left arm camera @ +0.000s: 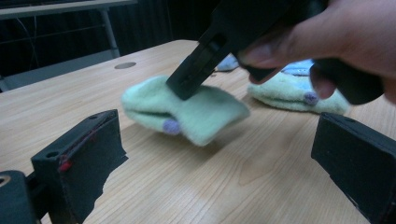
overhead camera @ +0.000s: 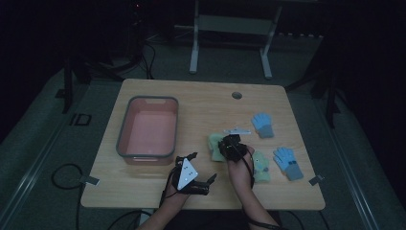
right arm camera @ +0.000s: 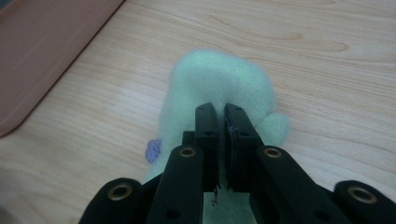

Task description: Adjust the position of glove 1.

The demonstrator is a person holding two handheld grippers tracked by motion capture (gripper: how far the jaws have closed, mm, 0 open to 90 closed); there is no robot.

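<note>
Near the middle of the pale wooden table [overhead camera: 201,103], my right gripper [right arm camera: 221,112] is clamped tight on a pale green fleece mitten [right arm camera: 219,79] with a small purple dot, which sags from the jaws just above the wood. My left gripper [overhead camera: 203,168] rests at the near edge with its jaws wide apart and nothing between them. A salmon-pink plastic tub [overhead camera: 147,129] sits to the left; a second green mitten [overhead camera: 261,167] and two blue knitted gloves [overhead camera: 262,124] lie to the right
</note>
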